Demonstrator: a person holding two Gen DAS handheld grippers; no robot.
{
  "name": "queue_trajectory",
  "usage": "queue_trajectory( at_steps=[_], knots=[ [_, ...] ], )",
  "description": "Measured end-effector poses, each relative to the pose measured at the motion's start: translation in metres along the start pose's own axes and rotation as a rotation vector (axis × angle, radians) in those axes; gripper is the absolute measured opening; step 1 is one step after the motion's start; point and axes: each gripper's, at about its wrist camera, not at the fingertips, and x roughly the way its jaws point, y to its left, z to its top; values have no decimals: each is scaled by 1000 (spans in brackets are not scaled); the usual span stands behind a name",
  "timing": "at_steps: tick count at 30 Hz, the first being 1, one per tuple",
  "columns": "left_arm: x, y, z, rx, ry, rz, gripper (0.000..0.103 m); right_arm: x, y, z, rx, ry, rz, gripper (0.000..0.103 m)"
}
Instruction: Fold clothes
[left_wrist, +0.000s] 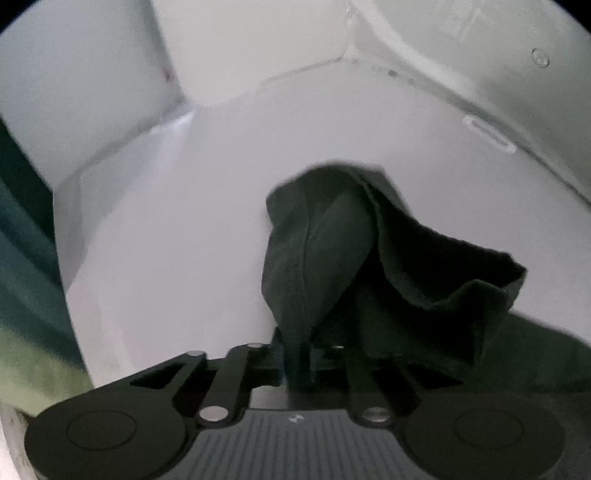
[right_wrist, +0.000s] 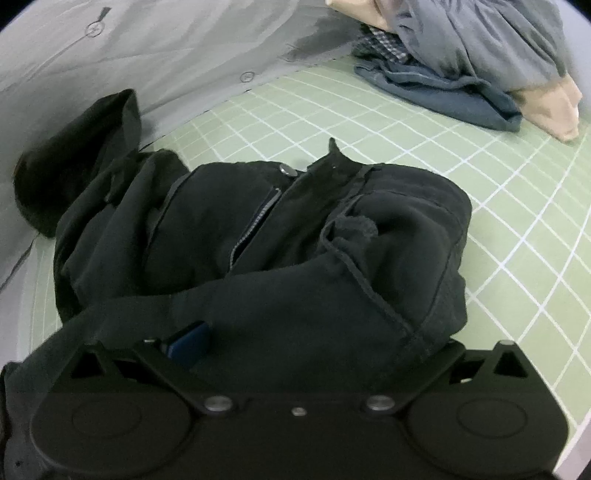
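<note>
In the left wrist view my left gripper (left_wrist: 299, 354) is shut on a dark cloth (left_wrist: 332, 251). The cloth rises from the jaws in a bunched fold in front of a white surface (left_wrist: 166, 240). In the right wrist view a black garment (right_wrist: 258, 240) with a zipper (right_wrist: 255, 225) and a metal button (right_wrist: 287, 170) lies crumpled on a green grid mat (right_wrist: 498, 184). Its near edge drapes over my right gripper (right_wrist: 295, 343). The jaws stand wide apart, and only one blue pad (right_wrist: 190, 341) shows from under the fabric.
A grey buttoned shirt (right_wrist: 147, 48) lies spread at the back left of the mat. A pile of clothes (right_wrist: 461, 74), blue, checked, grey and beige, sits at the back right. White walls (left_wrist: 461, 55) meet behind the left gripper, with a dark green strip (left_wrist: 22, 258) at the left.
</note>
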Motion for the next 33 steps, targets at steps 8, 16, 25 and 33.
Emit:
queue_trajectory(
  at_steps=[8, 16, 25, 33],
  knots=[
    [-6, 17, -28, -33, 46, -9, 59, -19, -6, -10, -67, -20, 24, 103],
    [-14, 12, -49, -1, 54, 17, 67, -30, -23, -12, -62, -32, 32, 103],
    [-51, -12, -61, 49, 18, -62, 69, -27, -43, -13, -18, -18, 43, 103],
    [-89, -77, -84, 207, 2, -208, 73, -18, -57, -12, 23, -8, 78, 103]
  ],
)
